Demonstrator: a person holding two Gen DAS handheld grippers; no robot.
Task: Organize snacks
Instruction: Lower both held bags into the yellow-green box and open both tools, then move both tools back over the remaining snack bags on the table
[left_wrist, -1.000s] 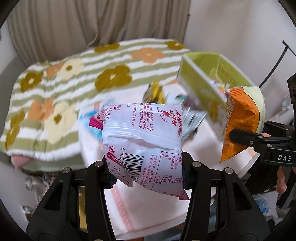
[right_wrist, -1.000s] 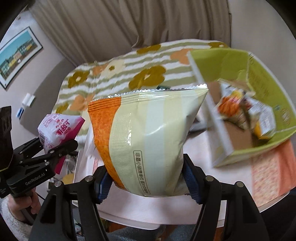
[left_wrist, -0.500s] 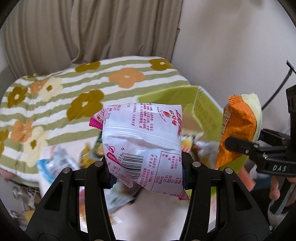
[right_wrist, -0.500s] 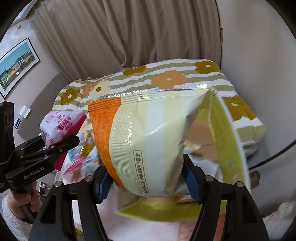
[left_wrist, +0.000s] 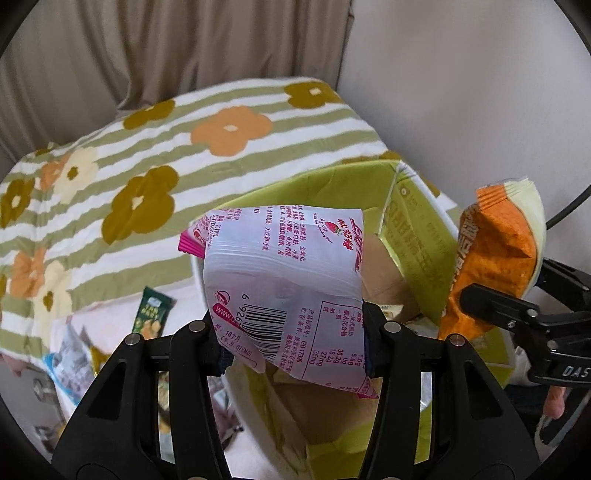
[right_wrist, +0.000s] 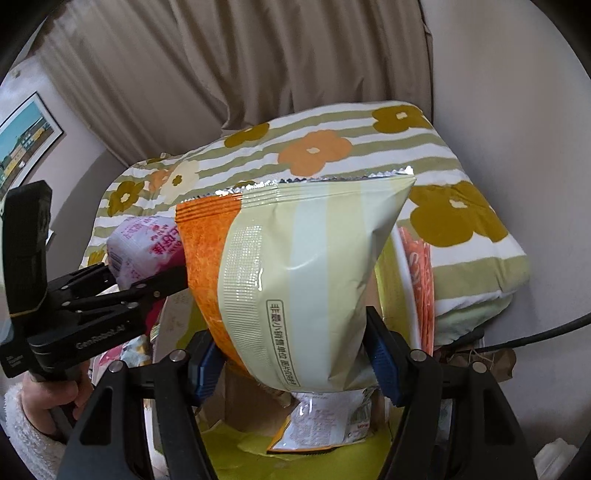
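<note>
My left gripper (left_wrist: 291, 343) is shut on a pink-and-white snack packet (left_wrist: 284, 280) with a barcode, held over the open green cardboard box (left_wrist: 417, 225). In the right wrist view the same packet (right_wrist: 144, 251) shows at the left in that gripper (right_wrist: 147, 284). My right gripper (right_wrist: 295, 354) is shut on a large orange-and-cream chip bag (right_wrist: 295, 280), also above the box (right_wrist: 332, 454). That bag (left_wrist: 495, 254) appears at the right of the left wrist view, clamped by the right gripper (left_wrist: 491, 299). A small snack bag (right_wrist: 325, 421) lies on the box's brown floor.
Loose snack packets (left_wrist: 151, 317) lie on the pale table left of the box. A striped flower-print blanket (left_wrist: 184, 155) covers the bed behind. Curtains and a plain wall stand beyond. A black cable (right_wrist: 535, 336) runs at the right. A person's hand (right_wrist: 48, 402) holds the left gripper.
Both grippers swept sideways with their packets, from over the table's snack pile to above the green box. Their grips are unchanged.
</note>
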